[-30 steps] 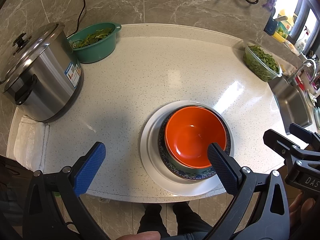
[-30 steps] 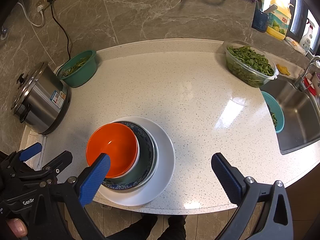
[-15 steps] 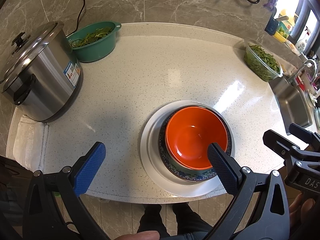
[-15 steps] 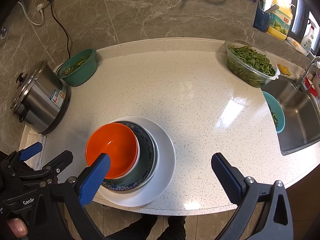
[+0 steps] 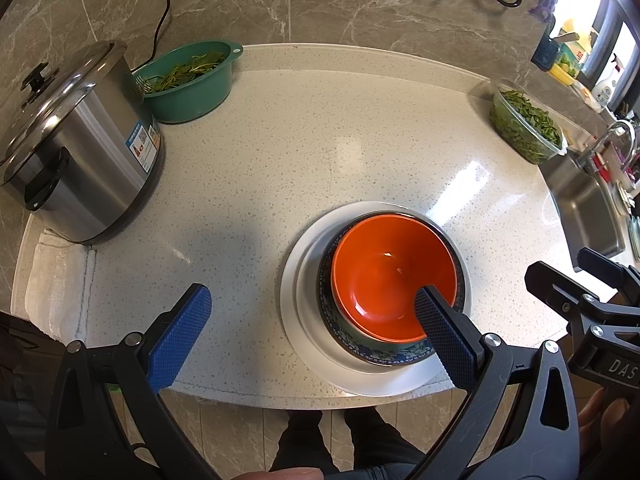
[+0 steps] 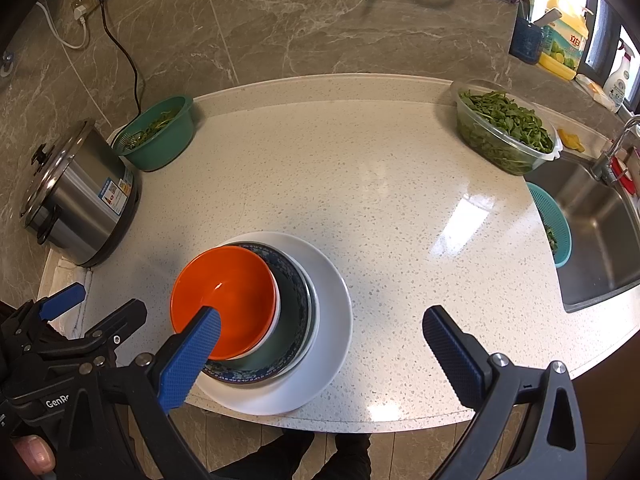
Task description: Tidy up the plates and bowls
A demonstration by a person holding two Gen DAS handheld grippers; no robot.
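An orange bowl [image 5: 392,276] sits nested in a dark blue patterned bowl [image 5: 384,354], which rests on a white plate [image 5: 304,304] near the counter's front edge. The same stack shows in the right wrist view: orange bowl [image 6: 224,292], blue bowl [image 6: 294,300], white plate [image 6: 332,320]. My left gripper [image 5: 310,326] is open and empty, held above the front edge, its right finger over the orange bowl. My right gripper [image 6: 322,340] is open and empty, its left finger over the orange bowl.
A steel rice cooker [image 5: 76,148] stands at the left on a white cloth [image 5: 56,280]. A green basin of greens [image 5: 188,80] is behind it. A clear tub of greens [image 6: 504,128] sits at the right, beside a sink [image 6: 596,232] with a teal strainer [image 6: 554,228].
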